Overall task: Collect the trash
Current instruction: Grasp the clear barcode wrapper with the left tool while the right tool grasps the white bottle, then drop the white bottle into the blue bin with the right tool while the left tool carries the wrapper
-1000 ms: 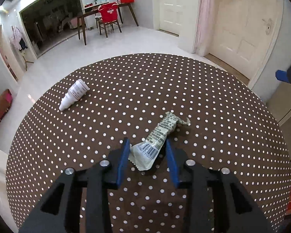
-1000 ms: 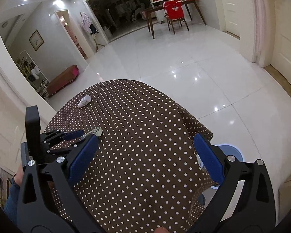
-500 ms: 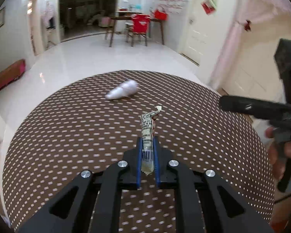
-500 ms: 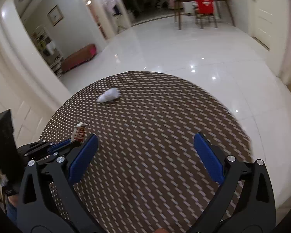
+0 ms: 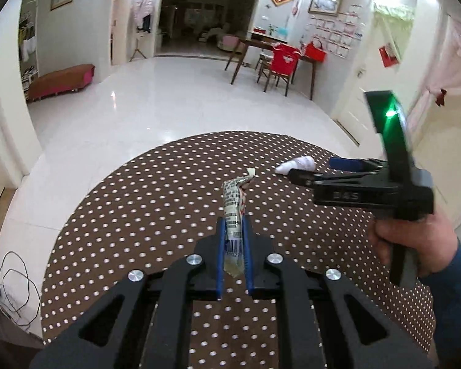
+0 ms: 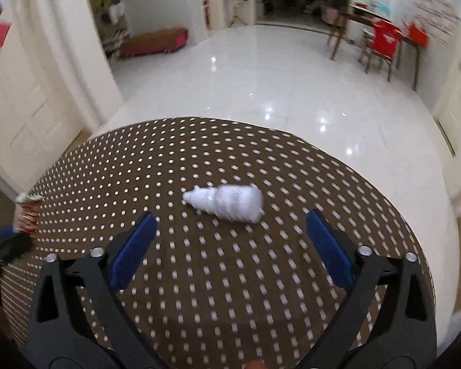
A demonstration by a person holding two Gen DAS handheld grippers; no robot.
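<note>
Left gripper (image 5: 234, 247) clamped on wrapper (image 5: 234, 206), clear of the worktop (image 6: 230, 276). Right gripper (image 6: 230, 240) empty, jaws closing. Bottle (image 6: 227, 203) lies at its 12 o'clock, long axis crosswise, cap at 9; right hand nearer.

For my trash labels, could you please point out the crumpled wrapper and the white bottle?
crumpled wrapper (image 5: 233, 212): left wrist view, on its printed middle above the pads.
white bottle (image 6: 235, 203): right wrist view, on its labelled body.
</note>
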